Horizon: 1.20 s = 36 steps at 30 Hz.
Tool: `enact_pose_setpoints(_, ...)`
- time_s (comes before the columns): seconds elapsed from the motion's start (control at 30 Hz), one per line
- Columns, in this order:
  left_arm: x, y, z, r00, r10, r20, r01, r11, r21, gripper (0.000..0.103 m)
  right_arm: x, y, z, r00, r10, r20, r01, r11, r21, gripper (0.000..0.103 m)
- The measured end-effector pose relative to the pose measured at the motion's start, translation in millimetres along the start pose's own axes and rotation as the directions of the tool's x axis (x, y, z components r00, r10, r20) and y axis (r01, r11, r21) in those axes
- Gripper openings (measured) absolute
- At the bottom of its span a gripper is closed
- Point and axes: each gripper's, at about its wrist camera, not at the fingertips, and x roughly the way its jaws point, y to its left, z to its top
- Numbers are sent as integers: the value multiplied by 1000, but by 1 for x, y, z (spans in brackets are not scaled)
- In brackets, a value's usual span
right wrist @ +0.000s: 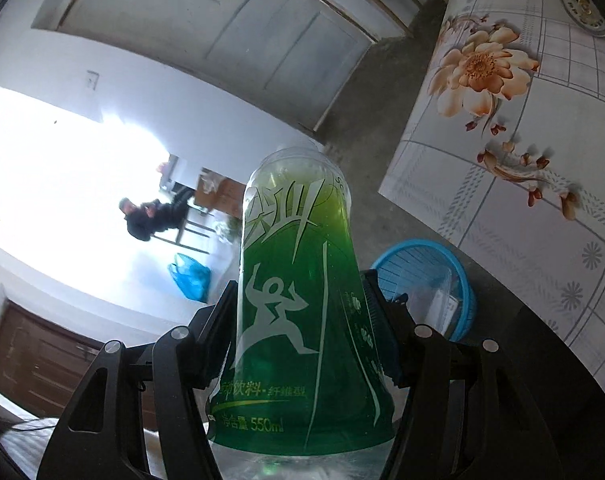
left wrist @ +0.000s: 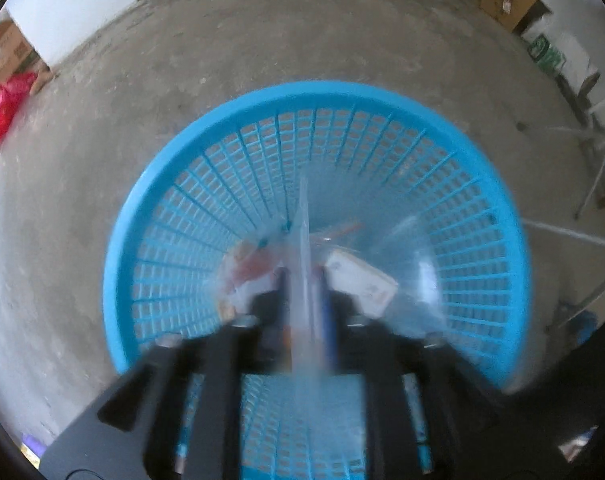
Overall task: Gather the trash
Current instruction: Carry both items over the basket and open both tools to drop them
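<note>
In the left wrist view a blue mesh basket (left wrist: 342,94) stands on the concrete floor right below me. My left gripper (left wrist: 304,276) points down into it, jaws apart, with a thin clear plastic piece (left wrist: 303,216) standing edge-on between the fingers; the picture is blurred and the pads seem clear of it. In the basket lie a white carton (left wrist: 362,280), a red-and-white wrapper (left wrist: 248,268) and a clear plastic container (left wrist: 416,248). In the right wrist view my right gripper (right wrist: 300,286) is shut on a green drink bottle (right wrist: 290,240). The basket (right wrist: 386,262) shows below and to the right.
A table with a flowered cloth (right wrist: 522,160) rises beside the basket, a round can (right wrist: 582,8) on it. A red bag (left wrist: 2,108), cardboard boxes (left wrist: 506,0) and metal legs (left wrist: 598,184) ring the floor. A blue plastic bag (right wrist: 190,276) and a seated person (right wrist: 150,216) are far off.
</note>
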Motion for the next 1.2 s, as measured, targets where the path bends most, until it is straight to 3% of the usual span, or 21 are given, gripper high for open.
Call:
enact_pose_setpoints(0.1,-11,11,-4,999,-20,38,21,999,-40,48,10,6,-3,999,-28,-30,27,999,-24,60)
enact_pose_setpoints(0.2,-36,28,-7,996,-49,70,57,991,-122,50,35,8,-8,994,-58,-96,55,998,-38,60)
enact_pose_setpoints(0.3,-80,66,-14,985,-55,161,97,959,-267,54,59,4,-17,983,-75,-169,72,997,-25,60)
enact_pose_setpoints(0.4,-107,97,-15,976,-26,215,103,930,-353,54,93,-6,-30,956,-117,-270,115,993,-24,60)
enact_pose_setpoints(0.5,-122,121,-18,971,7,239,96,903,-418,54,136,-27,-37,918,-175,-357,178,984,-24,60)
enact_pose_setpoints(0.6,-130,131,-21,968,14,252,102,892,-441,54,184,-55,-37,860,-217,-461,226,973,-37,60)
enact_pose_setpoints(0.77,-126,131,-25,971,-17,238,130,874,-468,54,261,-109,-41,759,-273,-591,367,929,43,60)
enact_pose_setpoints(0.87,-123,128,-27,971,-16,238,129,876,-466,54,290,-125,-46,743,-274,-611,411,907,94,61)
enact_pose_setpoints(1.03,-124,127,-28,970,-9,245,124,879,-460,54,326,-143,-72,644,-380,-665,527,849,25,73)
enact_pose_setpoints(1.1,-129,127,-28,967,-5,254,124,883,-453,54,328,-145,-84,627,-348,-697,526,849,50,79)
enact_pose_setpoints(1.2,-136,127,-27,963,11,270,114,889,-444,54,325,-137,-90,632,-326,-703,495,868,42,86)
